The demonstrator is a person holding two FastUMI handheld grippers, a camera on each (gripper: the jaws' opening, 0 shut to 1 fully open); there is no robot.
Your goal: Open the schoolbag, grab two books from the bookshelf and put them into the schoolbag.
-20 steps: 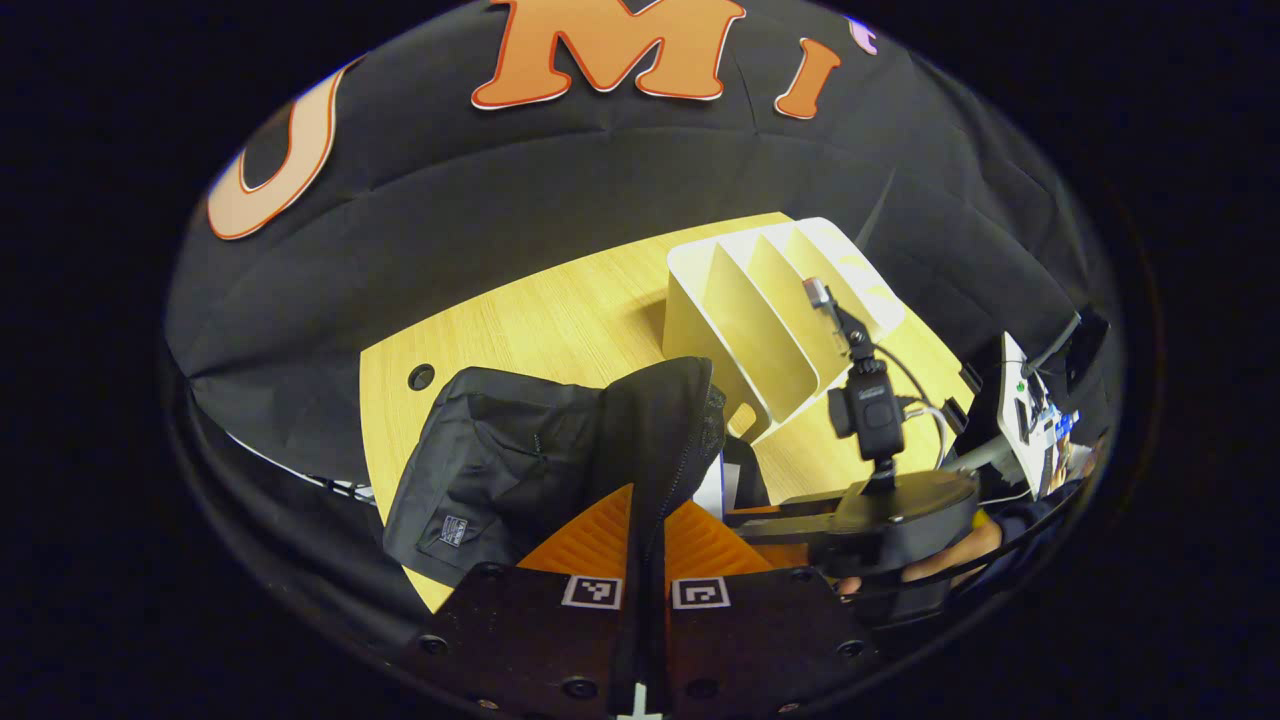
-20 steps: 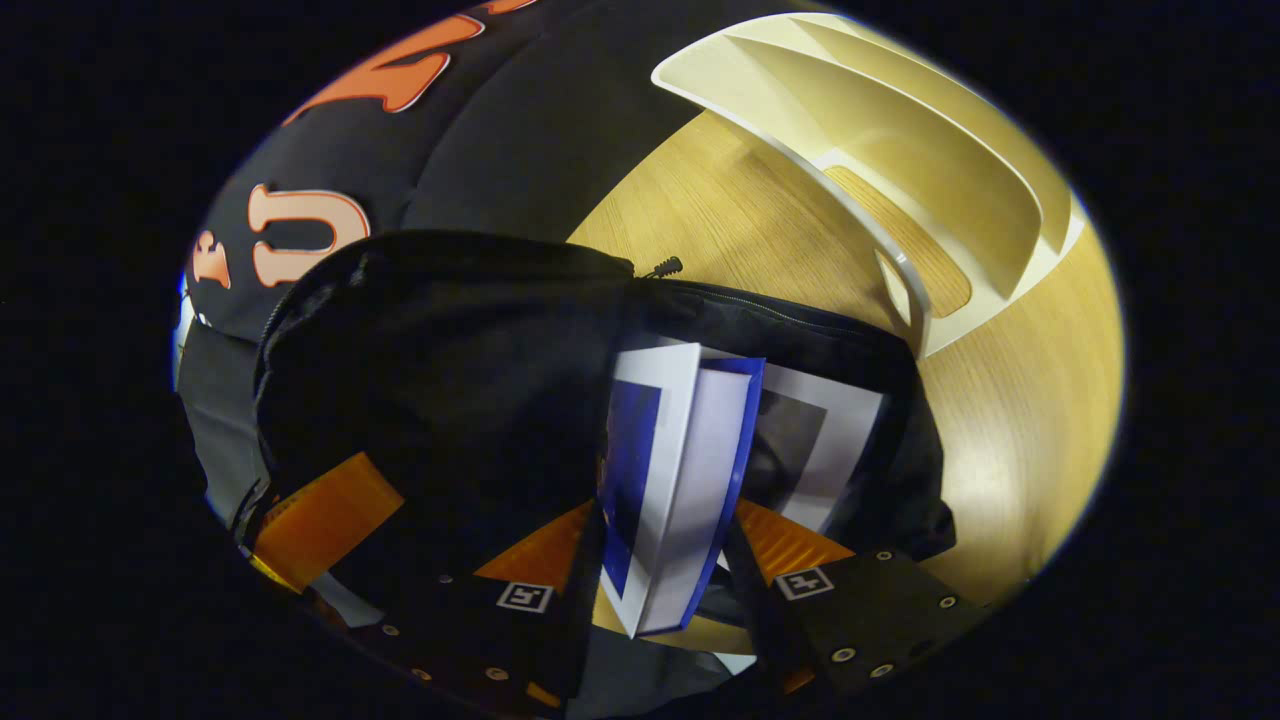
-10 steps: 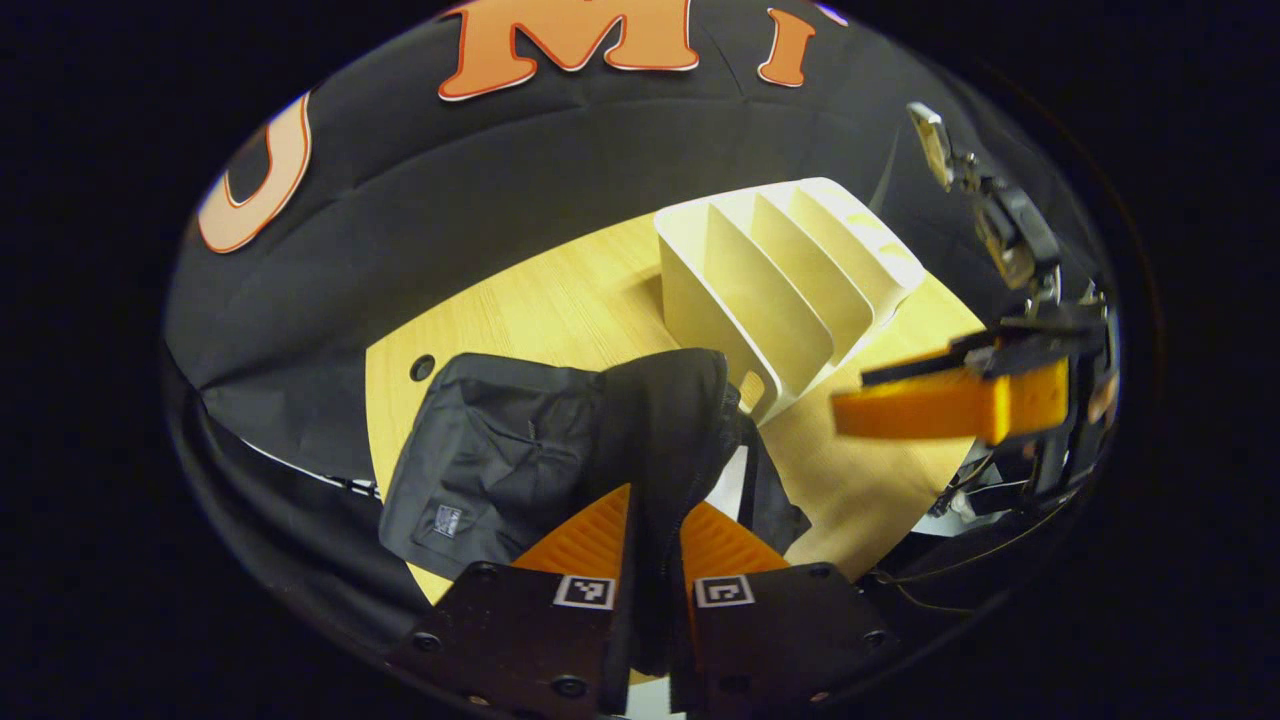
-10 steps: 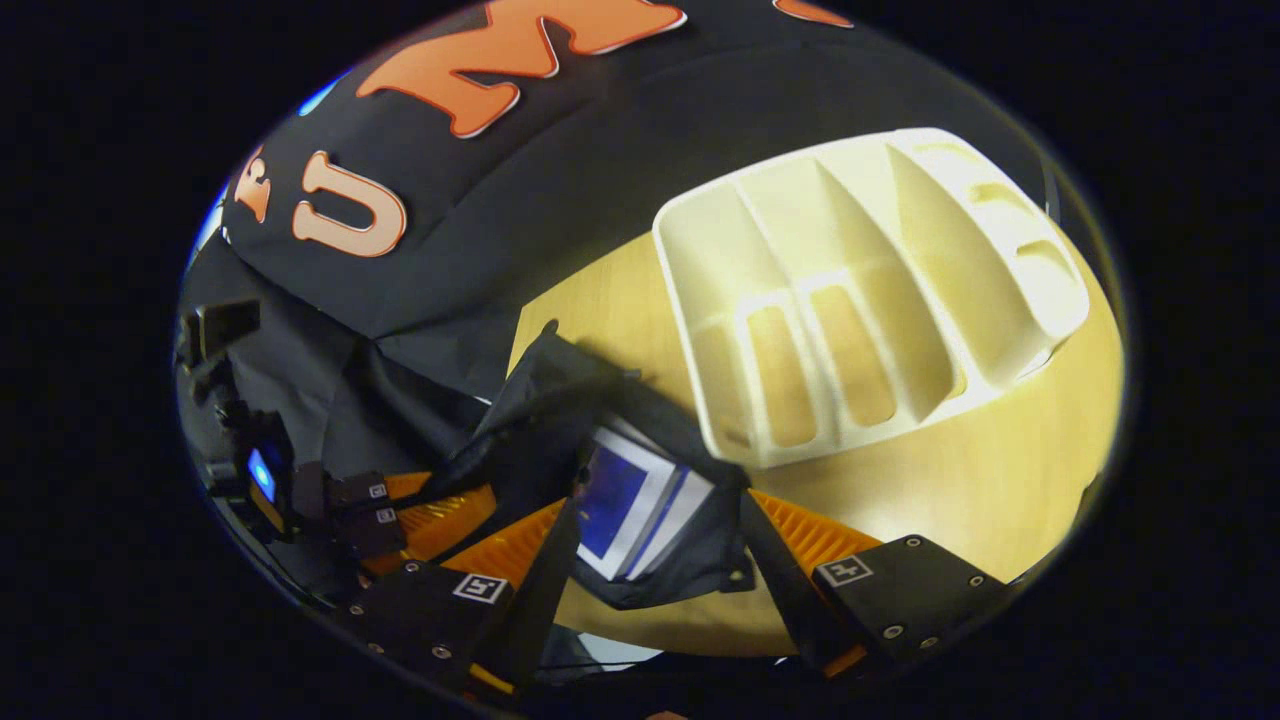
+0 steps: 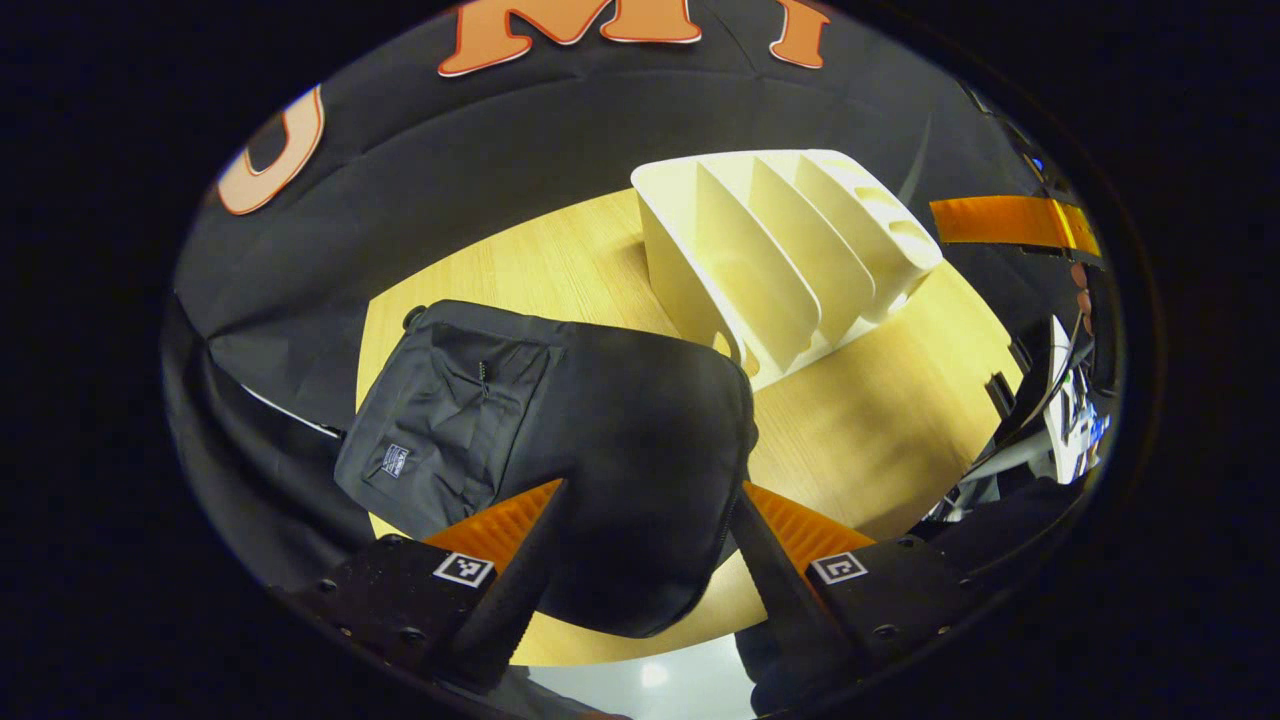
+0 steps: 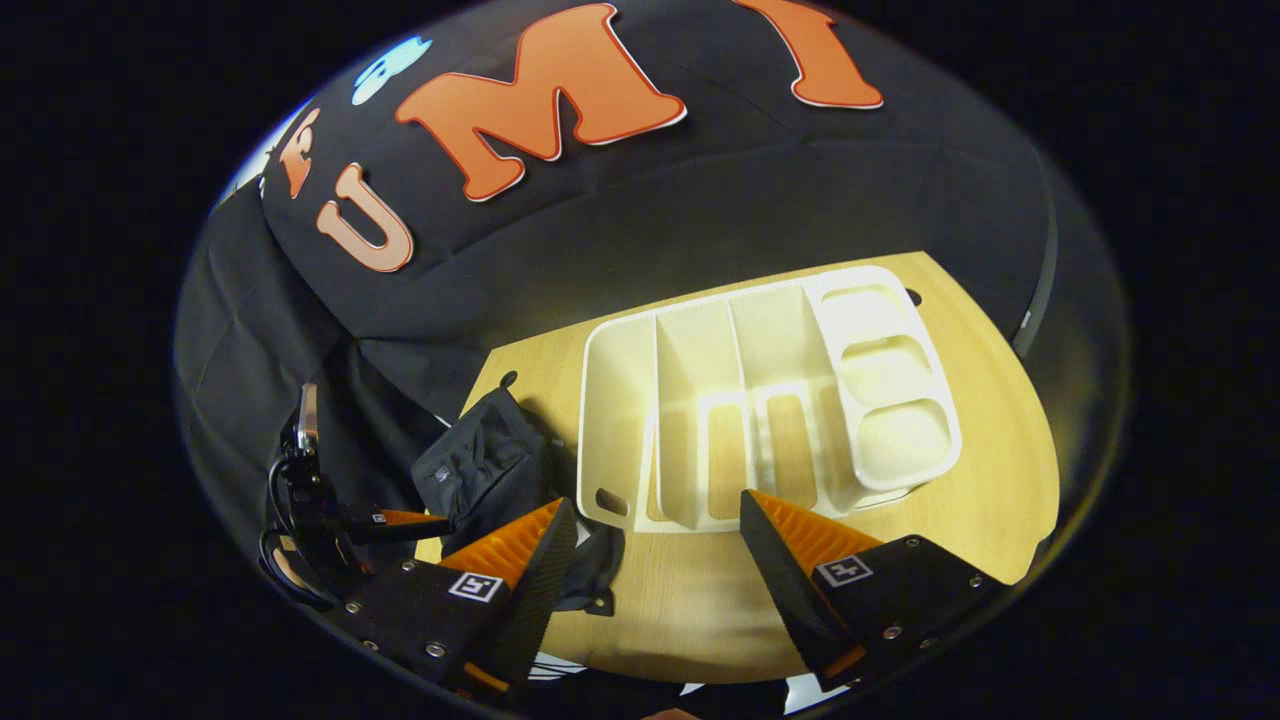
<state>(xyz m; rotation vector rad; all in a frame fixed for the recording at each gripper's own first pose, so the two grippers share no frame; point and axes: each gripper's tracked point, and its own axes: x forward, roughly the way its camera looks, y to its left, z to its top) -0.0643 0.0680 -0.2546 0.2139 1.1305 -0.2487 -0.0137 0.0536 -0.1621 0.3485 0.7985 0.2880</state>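
Schoolbag (image 5: 560,440) now lies flat on the counter (image 5: 870,420), released. Left tool (image 5: 640,560) and right tool (image 6: 650,570) both gape wide and empty. Bookshelf (image 6: 760,400) stands empty, so the packing appears complete.

Matt cloth schoolbag (image 5: 560,420), smooth plastic bookshelf (image 5: 780,260), wood-grain table (image 5: 880,420).
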